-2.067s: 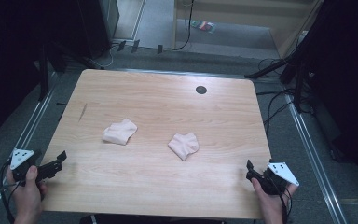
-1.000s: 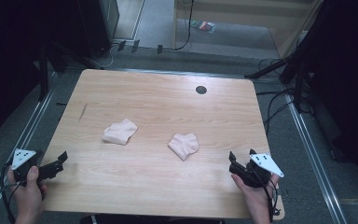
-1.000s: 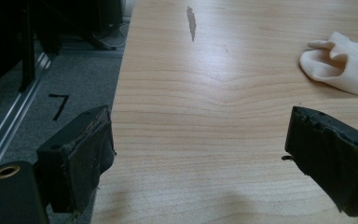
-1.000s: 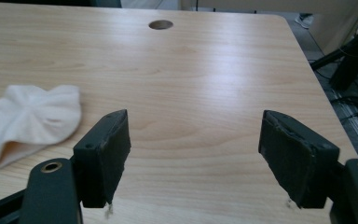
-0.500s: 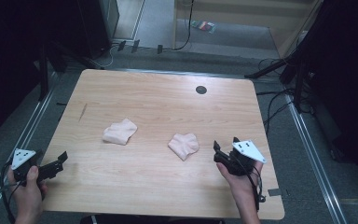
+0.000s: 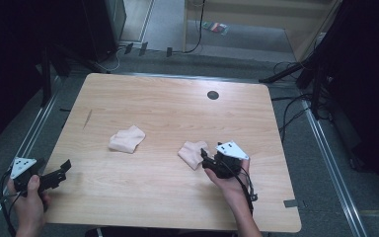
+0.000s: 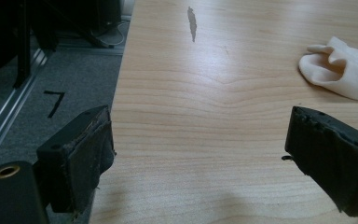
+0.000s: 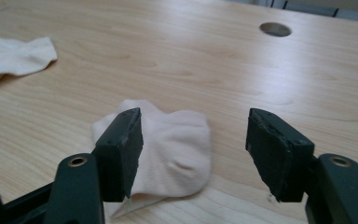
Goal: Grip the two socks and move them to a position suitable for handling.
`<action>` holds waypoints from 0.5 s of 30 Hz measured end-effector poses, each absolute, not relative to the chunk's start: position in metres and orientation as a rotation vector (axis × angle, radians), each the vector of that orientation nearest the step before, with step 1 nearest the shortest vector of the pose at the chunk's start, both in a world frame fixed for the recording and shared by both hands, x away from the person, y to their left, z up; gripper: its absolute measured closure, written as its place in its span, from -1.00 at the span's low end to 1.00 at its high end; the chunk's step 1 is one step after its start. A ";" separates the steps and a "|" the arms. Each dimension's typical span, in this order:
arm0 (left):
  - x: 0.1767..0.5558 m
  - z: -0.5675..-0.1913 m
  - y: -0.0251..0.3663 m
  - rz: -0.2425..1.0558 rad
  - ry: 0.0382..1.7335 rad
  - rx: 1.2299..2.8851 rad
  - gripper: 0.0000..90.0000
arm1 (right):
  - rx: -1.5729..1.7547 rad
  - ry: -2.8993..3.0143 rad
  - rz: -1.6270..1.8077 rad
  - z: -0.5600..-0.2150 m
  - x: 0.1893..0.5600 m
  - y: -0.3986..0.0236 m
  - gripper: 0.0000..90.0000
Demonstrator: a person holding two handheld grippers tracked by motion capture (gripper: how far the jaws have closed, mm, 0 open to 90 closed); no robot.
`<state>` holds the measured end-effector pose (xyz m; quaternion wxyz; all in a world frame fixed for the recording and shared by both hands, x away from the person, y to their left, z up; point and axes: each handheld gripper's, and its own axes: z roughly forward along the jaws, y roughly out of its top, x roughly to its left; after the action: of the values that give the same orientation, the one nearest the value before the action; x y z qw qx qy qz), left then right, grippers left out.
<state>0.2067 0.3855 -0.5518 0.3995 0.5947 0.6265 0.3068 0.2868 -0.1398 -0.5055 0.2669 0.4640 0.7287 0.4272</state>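
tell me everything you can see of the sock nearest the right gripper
The near sock is a small, pale cream ankle sock of soft knit cloth, lying crumpled and folded flat on the wooden table. It sits right of the table's middle, apart from the other sock. The right gripper has its jaws open around it, just been closing, pads not yet pressing the cloth.

A single black mark shaped like the numeral 7 (image 7: pixel 54 102) stands on the grey floor (image 7: pixel 74 79) just beside the left edge of the wooden table (image 7: pixel 223 116), seen in the left gripper view. Nothing else can be read: the coloured item lying on the floor beyond the table's far edge is too small to make out.
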 end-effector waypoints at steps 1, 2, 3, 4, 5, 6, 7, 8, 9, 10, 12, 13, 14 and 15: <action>0.207 -0.552 0.385 0.779 1.585 1.507 -0.82 | 1.255 1.978 1.150 -0.507 0.288 -0.137 -0.16; 0.207 -0.552 0.385 0.781 1.583 1.509 -0.82 | 1.250 2.003 1.147 -0.510 0.289 -0.133 -0.14; 0.207 -0.552 0.385 0.781 1.583 1.509 -0.82 | 1.250 2.003 1.147 -0.510 0.289 -0.133 -0.14; 0.207 -0.552 0.385 0.782 1.582 1.510 -0.82 | 1.245 2.038 1.139 -0.515 0.291 -0.126 -0.13; 0.207 -0.552 0.385 0.783 1.583 1.509 -0.82 | 1.249 2.048 1.136 -0.516 0.292 -0.123 -0.12; 0.207 -0.552 0.385 0.784 1.584 1.507 -0.82 | 1.249 2.070 1.130 -0.519 0.294 -0.120 -0.11; 0.207 -0.552 0.385 0.785 1.584 1.505 -0.82 | 1.244 2.089 1.123 -0.521 0.295 -0.116 -0.12; 0.207 -0.552 0.385 0.786 1.584 1.502 -0.82 | 1.237 2.103 1.109 -0.524 0.296 -0.114 -0.12; 0.207 -0.552 0.385 0.786 1.584 1.502 -0.82 | 1.237 2.103 1.109 -0.524 0.296 -0.114 -0.12; 0.206 -0.552 0.385 0.783 1.586 1.500 -0.82 | 1.242 2.123 1.104 -0.528 0.298 -0.110 -0.12; 0.206 -0.552 0.385 0.784 1.585 1.495 -0.82 | 1.253 2.137 1.103 -0.532 0.300 -0.107 -0.12; 0.206 -0.552 0.385 0.784 1.585 1.495 -0.82 | 1.253 2.137 1.103 -0.532 0.300 -0.107 -0.12; 0.206 -0.552 0.385 0.786 1.584 1.493 -0.82 | 1.255 2.143 1.094 -0.535 0.301 -0.106 -0.13; 0.206 -0.552 0.385 0.789 1.582 1.492 -0.82 | 1.265 2.147 1.094 -0.537 0.303 -0.105 -0.14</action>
<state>0.2057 0.3852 -0.5517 0.4024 0.5903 0.6262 0.3122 0.3026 -0.1051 -0.5371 0.2086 0.4545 0.7715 0.3933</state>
